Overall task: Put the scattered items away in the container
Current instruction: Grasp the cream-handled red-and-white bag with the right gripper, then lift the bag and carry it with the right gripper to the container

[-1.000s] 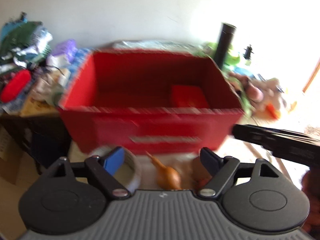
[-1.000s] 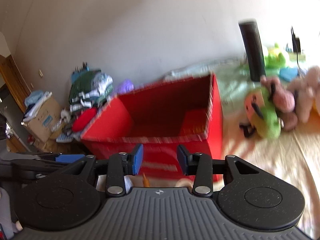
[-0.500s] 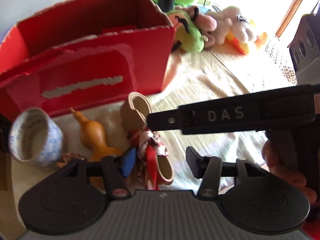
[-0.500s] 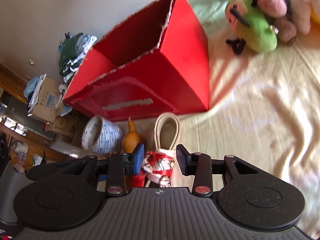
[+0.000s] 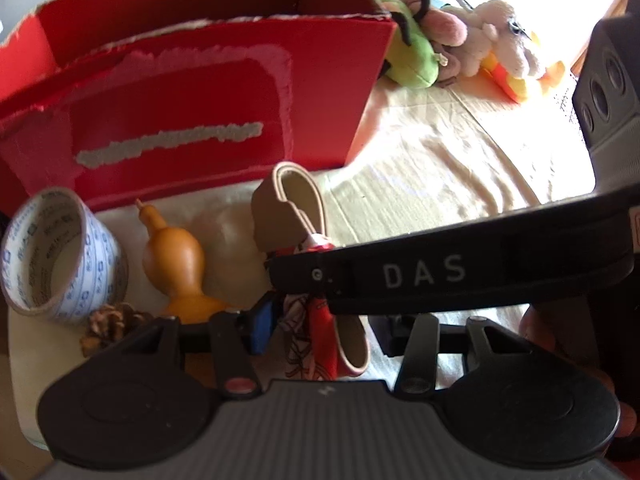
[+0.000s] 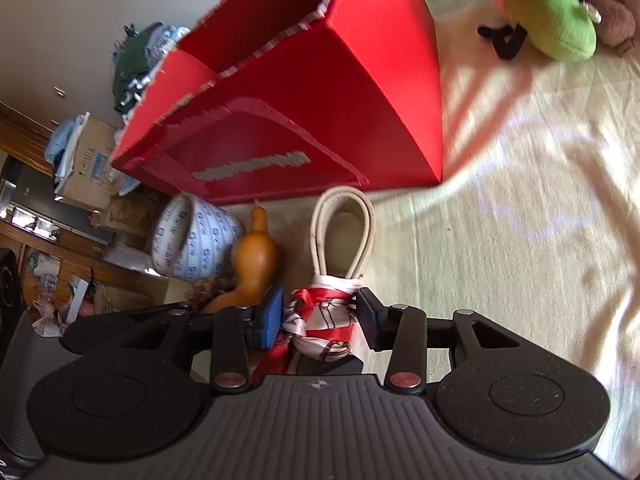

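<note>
A beige strap loop [image 5: 298,200] [image 6: 344,232] with a red-and-white scarf [image 5: 316,332] [image 6: 320,312] knotted on it lies on the cloth before the red cardboard box [image 5: 192,92] [image 6: 304,92]. To its left lie an orange gourd [image 5: 174,252] [image 6: 254,260], a printed tape roll [image 5: 56,252] [image 6: 192,240] and a pine cone [image 5: 108,322]. My left gripper [image 5: 322,332] points down over the scarf and strap end, its jaws closing, with a gap still showing. My right gripper [image 6: 320,316] straddles the scarf knot, its jaws opening; one of its fingers [image 5: 400,276] crosses the left wrist view.
Plush toys [image 5: 440,40] [image 6: 548,8] lie right of the box on the wrinkled cream cloth [image 6: 540,208]. A dark speaker [image 5: 612,92] stands at the far right. Stacked clothes and cardboard boxes [image 6: 88,160] crowd the left, beyond the cloth's edge. A hand [image 5: 540,328] holds the right tool.
Both grippers have dropped from box height to the strap and scarf on the cloth. The left jaws have narrowed around the scarf. The right gripper's finger now crosses the left wrist view.
</note>
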